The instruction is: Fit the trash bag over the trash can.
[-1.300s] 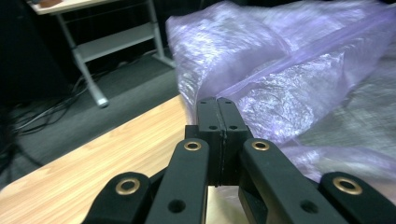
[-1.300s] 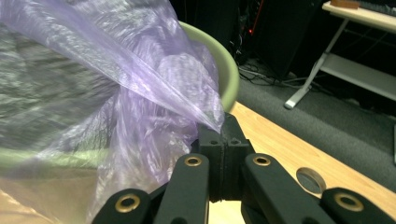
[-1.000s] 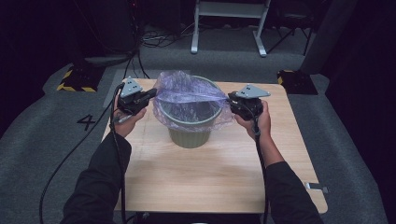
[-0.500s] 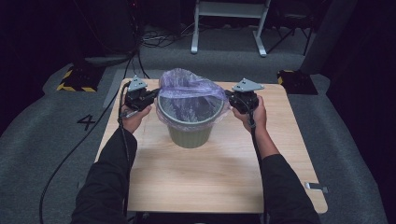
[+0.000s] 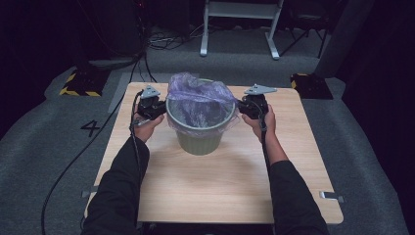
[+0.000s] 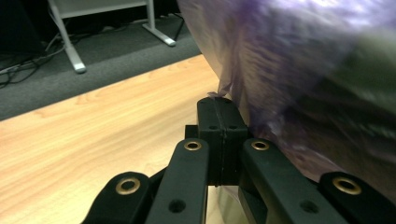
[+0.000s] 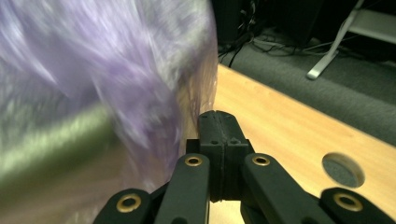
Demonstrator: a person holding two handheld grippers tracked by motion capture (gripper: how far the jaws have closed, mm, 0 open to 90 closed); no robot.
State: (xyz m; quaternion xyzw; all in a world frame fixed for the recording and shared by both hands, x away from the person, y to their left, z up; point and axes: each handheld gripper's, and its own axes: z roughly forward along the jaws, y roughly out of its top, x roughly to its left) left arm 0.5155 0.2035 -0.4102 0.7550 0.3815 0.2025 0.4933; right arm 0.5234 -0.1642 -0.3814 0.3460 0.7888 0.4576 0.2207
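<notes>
On the table (image 5: pixel 230 186) stands a bin (image 5: pixel 199 139) — bag (image 5: pixel 198 95) apparently inside — one tool each side.

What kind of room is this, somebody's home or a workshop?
Probably a lab or recording studio, not a home: grey carpet marked with a number 4, loose cables on the floor, and black-and-yellow hazard-striped weights beside the wooden table.

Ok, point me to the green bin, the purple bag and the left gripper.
green bin (image 5: pixel 199 142), high view, on its front outer wall.
purple bag (image 5: pixel 195 88), high view, on the film bunched above the rim.
left gripper (image 6: pixel 221 108), left gripper view, at the closed jaw tips.
</notes>
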